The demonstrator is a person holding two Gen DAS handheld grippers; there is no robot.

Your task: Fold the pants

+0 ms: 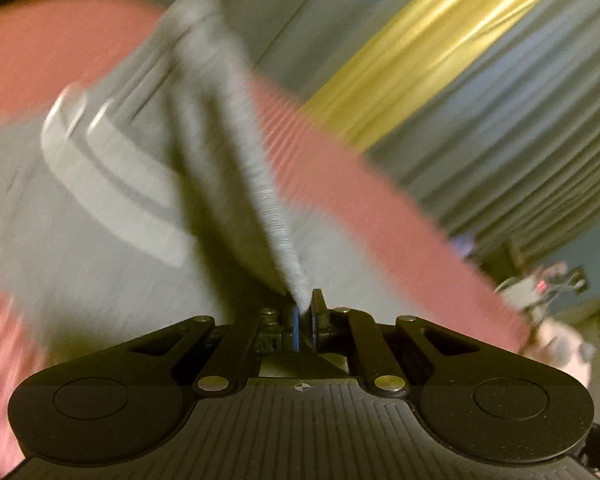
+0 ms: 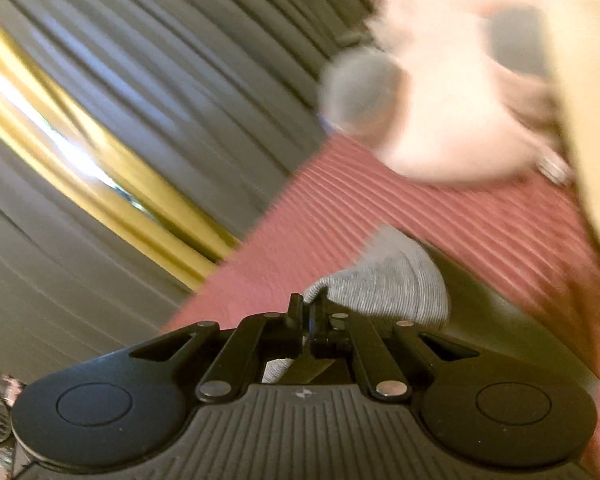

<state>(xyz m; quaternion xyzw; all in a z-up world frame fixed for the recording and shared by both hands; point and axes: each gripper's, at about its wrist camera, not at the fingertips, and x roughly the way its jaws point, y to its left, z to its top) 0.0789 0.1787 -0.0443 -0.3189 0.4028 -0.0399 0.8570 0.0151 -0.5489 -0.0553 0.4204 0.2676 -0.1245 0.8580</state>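
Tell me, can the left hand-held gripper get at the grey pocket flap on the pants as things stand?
Probably not yet. The left hand-held gripper is shut on a fold of the grey pants, so it would have to release first. The pocket flap itself lies uncovered to its left.

Left gripper (image 1: 304,306) jaws clamped tight on grey pants (image 1: 236,168) fabric. Right gripper (image 2: 307,306) same, pinching a grey fold, both views motion-blurred.

Both the left gripper (image 1: 305,316) and right gripper (image 2: 306,312) were found black, with ribbed housings, round side discs, silver pivot pins; blue pads (image 1: 297,326) were noted left.
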